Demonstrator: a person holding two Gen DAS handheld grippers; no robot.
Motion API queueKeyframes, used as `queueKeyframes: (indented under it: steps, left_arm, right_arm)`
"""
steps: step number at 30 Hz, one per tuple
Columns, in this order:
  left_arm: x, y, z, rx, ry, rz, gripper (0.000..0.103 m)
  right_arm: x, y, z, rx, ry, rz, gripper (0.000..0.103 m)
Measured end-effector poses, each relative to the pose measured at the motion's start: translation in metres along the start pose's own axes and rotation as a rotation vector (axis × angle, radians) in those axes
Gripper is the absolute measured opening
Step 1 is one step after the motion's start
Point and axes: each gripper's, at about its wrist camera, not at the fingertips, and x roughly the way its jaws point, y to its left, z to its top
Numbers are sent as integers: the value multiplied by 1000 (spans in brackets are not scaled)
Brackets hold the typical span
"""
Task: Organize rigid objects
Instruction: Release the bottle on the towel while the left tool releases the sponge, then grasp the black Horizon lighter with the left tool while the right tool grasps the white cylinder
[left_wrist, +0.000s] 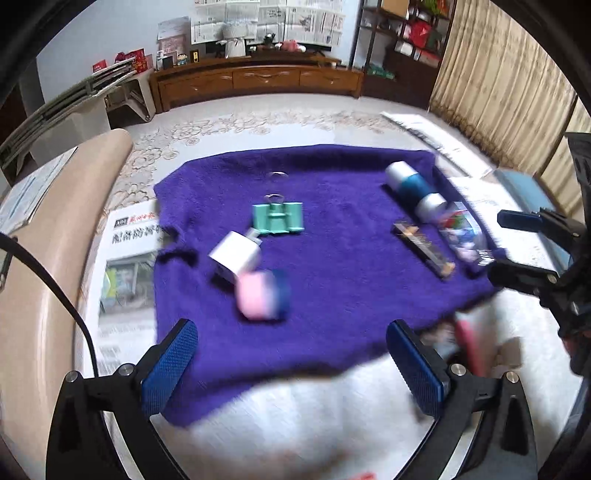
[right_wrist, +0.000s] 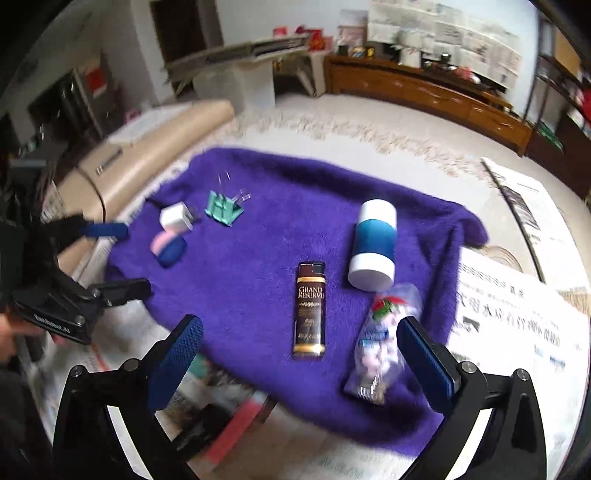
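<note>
A purple towel (left_wrist: 332, 280) (right_wrist: 258, 258) lies on the floor with objects on it. On its left are a teal binder clip (left_wrist: 279, 218) (right_wrist: 221, 208), a white charger cube (left_wrist: 234, 254) (right_wrist: 175, 218) and a pink-and-blue object (left_wrist: 264, 295) (right_wrist: 168, 247). On its right are a white-and-blue cylinder (left_wrist: 413, 192) (right_wrist: 373, 245), a brown lighter (left_wrist: 424, 249) (right_wrist: 310, 314) and a clear plastic packet (left_wrist: 463, 232) (right_wrist: 380, 347). My left gripper (left_wrist: 291, 365) (right_wrist: 114, 258) is open and empty over the towel's near edge. My right gripper (right_wrist: 299, 365) (left_wrist: 509, 247) is open and empty, near the lighter and packet.
Newspapers (left_wrist: 125, 266) (right_wrist: 517, 314) lie under and around the towel on a pale carpet. A beige padded edge (left_wrist: 48, 266) (right_wrist: 140, 155) runs along the left. A wooden TV cabinet (left_wrist: 258, 79) (right_wrist: 424, 88) stands at the far wall. Curtains (left_wrist: 498, 74) hang at right.
</note>
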Motion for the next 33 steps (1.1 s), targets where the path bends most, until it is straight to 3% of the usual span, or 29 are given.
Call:
queueKeyframes:
  steps: [5,8,11,14,20,28,31,33]
  left_arm:
    - [-4,-42,-27,43,38,-50,103]
    - [-3,-71,-51,90,48,-41,103]
    - [2,-88,-68,106,72,-43,103]
    - [6,-98,-83,103,79,-51,103]
    - [11,-107,-88,124,54,38,103]
    - [17,-114,-78,124,14,61,103]
    - [14,-119,-77,127,-6,32,77]
    - [10,-127,-76,144,-20,24,44]
  right_arm:
    - [-41,-7,-28,92,-58,-37,103]
    - [-59,-18,-53,143,-67,-63,103]
    - [-66,-28,-75,177,-73,-101,103]
    - [-70,-46,-94,244,-76,-83,103]
    - [-78,-64,-112,324,-107,-67,103]
    - [-87,-79,-128,356,-118,-60,103]
    - [-90,-86,-133,371,-120,-62,103]
    - [-91,-90,-136,382,-122,-67,103]
